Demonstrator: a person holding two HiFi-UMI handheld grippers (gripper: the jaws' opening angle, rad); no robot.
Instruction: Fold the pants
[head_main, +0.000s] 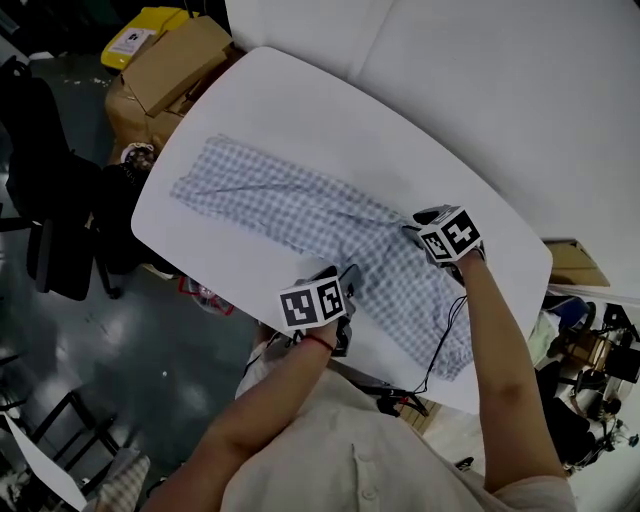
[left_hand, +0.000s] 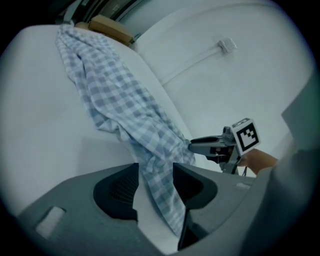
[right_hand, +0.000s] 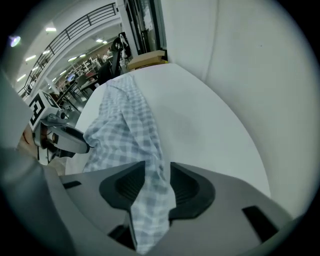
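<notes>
From the head view, the blue checked pants (head_main: 300, 210) lie stretched on a slant across the white bench (head_main: 300, 100), one end far to the left and the other by the near right edge. Both bare forearms reach in from below. The left gripper (head_main: 346, 280) slants forward and down at the near edge of the fabric, around its middle. The right gripper (head_main: 414, 231) points steeply down at the far edge, its forearm held out straight.

In the left gripper view, the left fingers (left_hand: 120, 190) stand spread. A strip of the pants (left_hand: 115, 95) runs between them and lies against the right one, with bare bench (left_hand: 40, 110) showing beside the other. The right gripper (left_hand: 194, 146) has its tip at the cloth just beyond.

In the right gripper view, the right fingers (right_hand: 187, 187) are also spread – a bunched fold of the pants (right_hand: 125, 125) fills the gap between them, but it is not pinched. The left gripper (right_hand: 80, 144) sits at the opposite edge of the fabric
</notes>
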